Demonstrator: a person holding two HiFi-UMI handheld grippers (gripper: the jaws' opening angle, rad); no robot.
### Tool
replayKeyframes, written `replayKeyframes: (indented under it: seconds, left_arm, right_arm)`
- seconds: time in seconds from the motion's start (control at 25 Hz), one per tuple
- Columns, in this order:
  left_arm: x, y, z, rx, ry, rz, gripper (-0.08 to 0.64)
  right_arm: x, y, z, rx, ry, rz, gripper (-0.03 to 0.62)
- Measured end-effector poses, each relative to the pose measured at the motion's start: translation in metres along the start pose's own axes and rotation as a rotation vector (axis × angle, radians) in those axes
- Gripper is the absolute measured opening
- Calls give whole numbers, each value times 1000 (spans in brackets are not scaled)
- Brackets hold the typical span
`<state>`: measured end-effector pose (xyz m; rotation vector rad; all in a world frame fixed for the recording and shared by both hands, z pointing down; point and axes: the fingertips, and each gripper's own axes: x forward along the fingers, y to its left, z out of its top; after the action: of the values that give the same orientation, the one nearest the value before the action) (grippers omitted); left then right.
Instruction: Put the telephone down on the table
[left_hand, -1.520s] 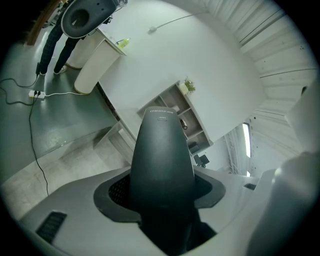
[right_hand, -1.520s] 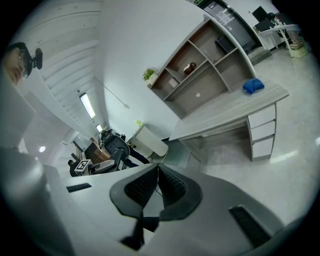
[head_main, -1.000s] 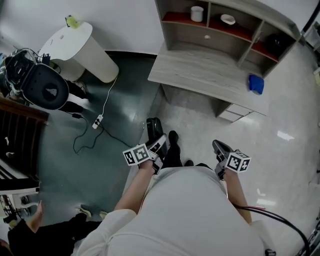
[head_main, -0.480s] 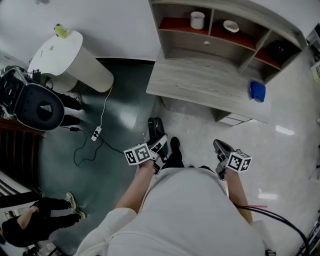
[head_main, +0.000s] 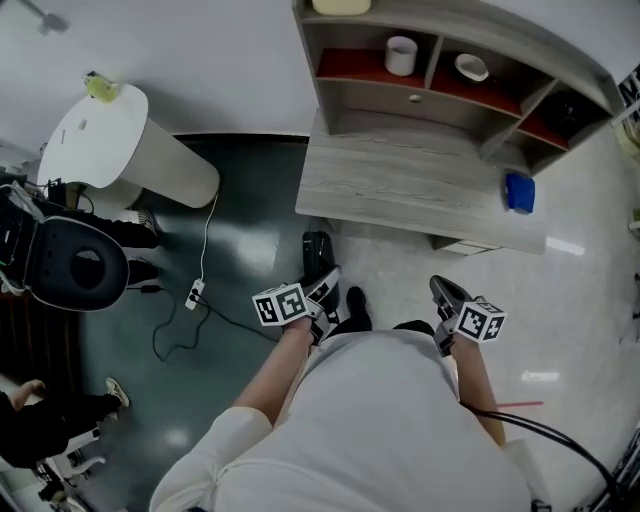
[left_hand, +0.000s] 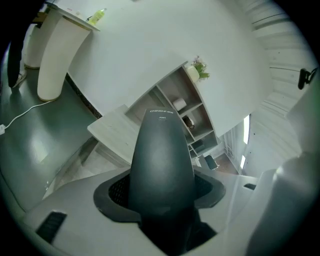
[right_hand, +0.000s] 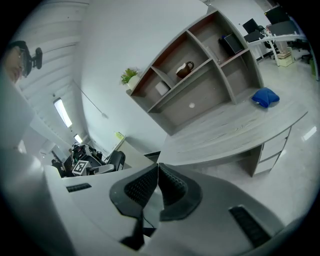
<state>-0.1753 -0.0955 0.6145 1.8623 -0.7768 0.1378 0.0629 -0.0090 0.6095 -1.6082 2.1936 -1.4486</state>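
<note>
A black telephone handset (head_main: 317, 256) sticks out forward from my left gripper (head_main: 320, 292), which is shut on it above the floor, short of the desk. In the left gripper view the handset (left_hand: 162, 160) fills the middle between the dark pads, with the grey wooden table (left_hand: 112, 132) beyond it. My right gripper (head_main: 445, 296) hangs at the same height to the right; its pads (right_hand: 170, 185) touch with nothing between them. The table (head_main: 400, 185) lies just ahead of both grippers, seen also in the right gripper view as the table (right_hand: 235, 135).
A blue cloth (head_main: 519, 192) lies at the table's right end. The shelf unit behind holds a white cup (head_main: 401, 55) and a bowl (head_main: 470, 67). To the left stand a white pedestal table (head_main: 110, 130), a black chair (head_main: 75, 270) and a power strip (head_main: 196, 292) with its cable.
The desk and shelves have drawn nearer in the head view as the person walks toward them. Both grippers keep their place before the body, the left still holding the handset.
</note>
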Motion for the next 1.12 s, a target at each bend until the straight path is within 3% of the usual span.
replayKeyframes:
  seconds: [0.56, 1.12]
  left_arm:
    - [66, 27, 52, 3, 38, 39, 284]
    - [168, 51, 114, 77, -11, 214, 284]
  right_arm:
    - [35, -24, 38, 43, 0, -46, 17]
    - [81, -73, 120, -15, 150, 44, 17]
